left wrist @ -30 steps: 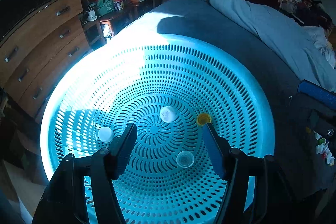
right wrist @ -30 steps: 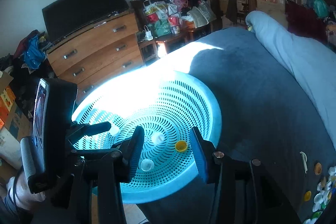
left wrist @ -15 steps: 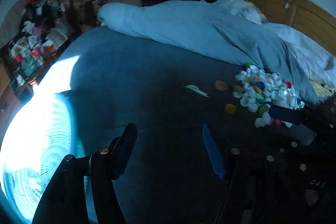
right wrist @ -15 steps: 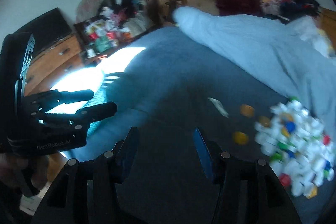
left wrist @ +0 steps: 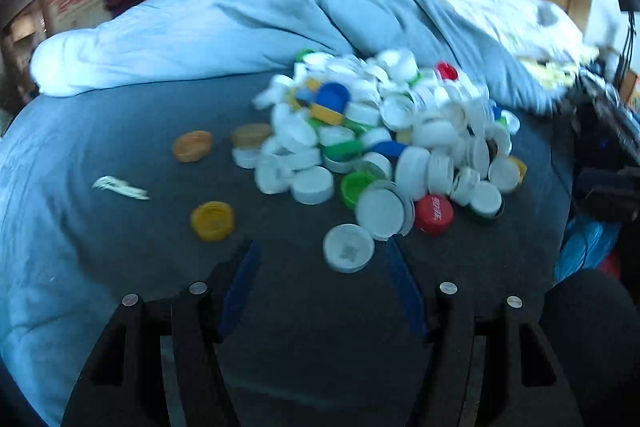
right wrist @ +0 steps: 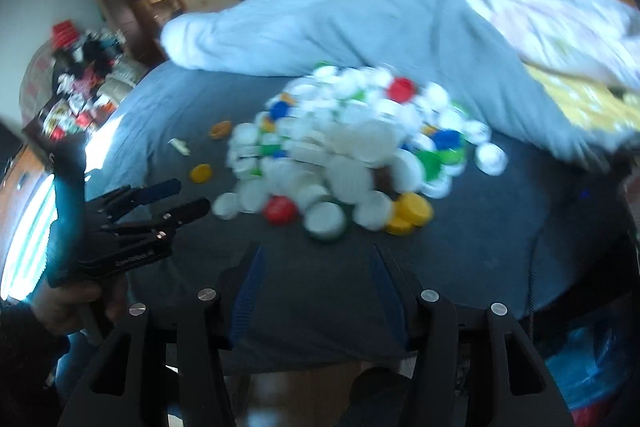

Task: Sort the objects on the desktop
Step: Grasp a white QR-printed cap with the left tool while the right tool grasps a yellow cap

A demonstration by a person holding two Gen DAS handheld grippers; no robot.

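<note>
Nearly all the bottle caps (left wrist: pixel 384 131) lie heaped mid-frame on the bed (left wrist: pixel 120 131), unsorted; both hand-held grippers, left (left wrist: pixel 322 253) and right (right wrist: pixel 316 255), hang spread and empty.

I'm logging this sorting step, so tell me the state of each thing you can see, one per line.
Left claw: open, empty, above the sheet near a white cap.
Right claw: open, empty, jaws just widened.
Cap pile: heaped on the dark sheet, unsorted.
Yellow cap: loose, apart from the pile.
Orange cap: loose, apart.
Duvet: bunched up behind the pile.
</note>
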